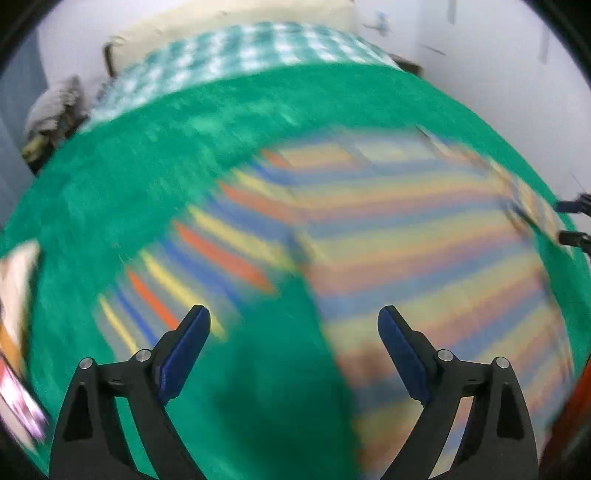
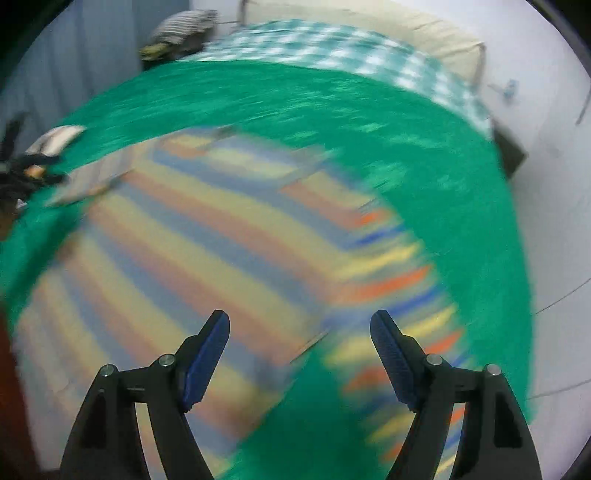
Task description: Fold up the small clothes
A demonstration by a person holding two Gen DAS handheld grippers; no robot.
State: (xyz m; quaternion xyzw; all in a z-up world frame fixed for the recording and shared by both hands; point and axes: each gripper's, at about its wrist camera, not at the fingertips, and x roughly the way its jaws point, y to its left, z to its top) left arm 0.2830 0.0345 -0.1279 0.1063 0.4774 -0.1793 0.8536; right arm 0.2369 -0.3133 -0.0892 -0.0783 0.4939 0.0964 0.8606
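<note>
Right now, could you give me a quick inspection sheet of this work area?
Surface: green cloth, blurred.
Job's things: striped garment lying flat, one striped part angled off beside it.
Clutter: pale folded item near the cloth's edge; a heap at the far end.
Grippers: left gripper open, empty; right gripper open, empty.
Cables: thin lines across the floor, cannot tell what.
Surroundings: checked cloth, pale wall.

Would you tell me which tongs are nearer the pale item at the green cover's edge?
Left. The pale item lies close beside the left tongs, to their left; the right tongs are across the striped garment from it.
</note>
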